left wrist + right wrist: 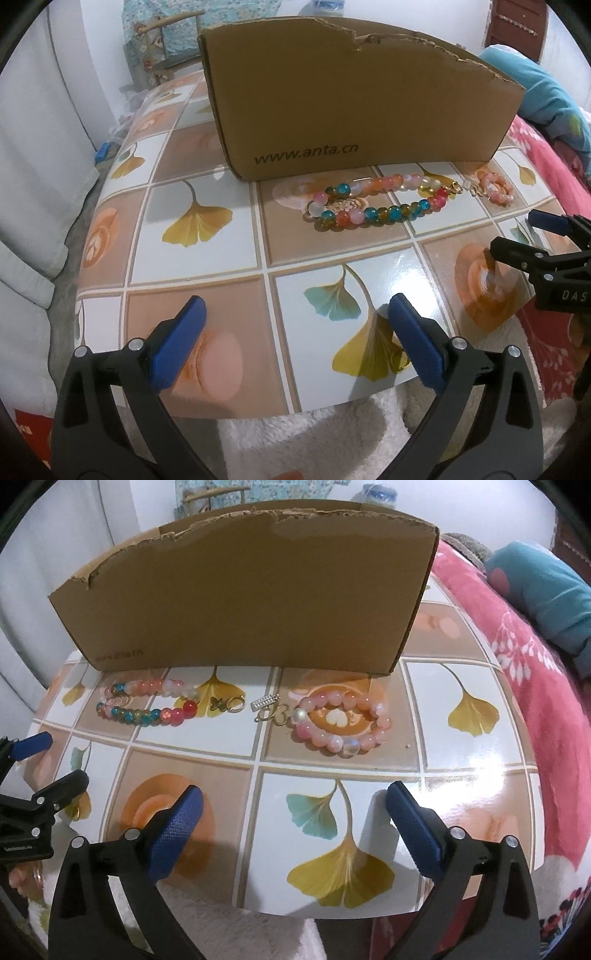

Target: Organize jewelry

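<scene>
While both bracelets lie on the worktop (461,760) in front of the cardboard box (243,602), nothing looks sorted yet: the multicolored bracelet (147,701) and pink bracelet (343,720) remain to be put away. Left gripper (295,343) and right gripper (295,823) hover near the worktop's front edge, jaws wide, holding nothing.

Ahead of the right hand-held gripper (293,808), two bracelets lie on the table (461,775) before the box (240,590): beaded bracelet (144,701) left, round bracelet (341,723) right.
</scene>
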`<state>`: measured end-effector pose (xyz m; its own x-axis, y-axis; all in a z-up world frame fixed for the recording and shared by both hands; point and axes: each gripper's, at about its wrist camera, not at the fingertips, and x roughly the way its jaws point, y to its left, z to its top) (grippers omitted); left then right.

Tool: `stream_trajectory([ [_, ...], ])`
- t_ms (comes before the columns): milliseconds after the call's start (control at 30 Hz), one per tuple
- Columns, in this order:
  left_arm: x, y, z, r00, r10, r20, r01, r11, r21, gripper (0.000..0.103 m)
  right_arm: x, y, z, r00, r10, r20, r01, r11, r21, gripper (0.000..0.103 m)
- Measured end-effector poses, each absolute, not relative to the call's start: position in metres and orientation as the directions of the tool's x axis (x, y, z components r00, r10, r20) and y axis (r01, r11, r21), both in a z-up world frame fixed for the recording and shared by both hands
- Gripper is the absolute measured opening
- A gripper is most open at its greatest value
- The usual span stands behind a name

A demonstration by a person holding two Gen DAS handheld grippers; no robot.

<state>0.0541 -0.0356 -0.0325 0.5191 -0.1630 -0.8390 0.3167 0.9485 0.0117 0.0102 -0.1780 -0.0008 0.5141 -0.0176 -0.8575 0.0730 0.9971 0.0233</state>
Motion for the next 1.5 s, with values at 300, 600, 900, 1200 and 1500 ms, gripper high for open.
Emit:
stream_trajectory([
  [300,0.057,-0.034,-0.030,0.520,-0.159,-0.839,0.340,0.940,0.033,0.095,-0.002,-0.187,0.004,0.532,0.026,-0.847,0.033,0.998,0.051,0.096],
  [600,0.068,-0.060,-0.008,0.651,-0.132,-0.747,0.358,0.922,0.149,0.067,0.001,-0.225,0.024,0.565,0.064,-0.823,0.112,0.982,0.153,0.096],
  [900,0.097,-0.071,-0.021,0.613,-0.132,-0.779,0.361,0.924,0.127,0.056,0.009,-0.229,0.020,0.557,0.061,-0.828,0.108,0.984,0.145,0.096],
  [1200,0.092,-0.050,-0.023,0.570,-0.128,-0.811,0.361,0.926,0.108,0.058,0.013,-0.228,0.023,0.567,0.040,-0.823,0.104,0.987,0.119,0.096],
  [1500,0.083,-0.023,-0.022,0.582,-0.080,-0.809,0.336,0.930,0.150,0.058,0.013,-0.229,0.027,0.568,0.014,-0.823,0.116,0.989,0.097,0.096],
])
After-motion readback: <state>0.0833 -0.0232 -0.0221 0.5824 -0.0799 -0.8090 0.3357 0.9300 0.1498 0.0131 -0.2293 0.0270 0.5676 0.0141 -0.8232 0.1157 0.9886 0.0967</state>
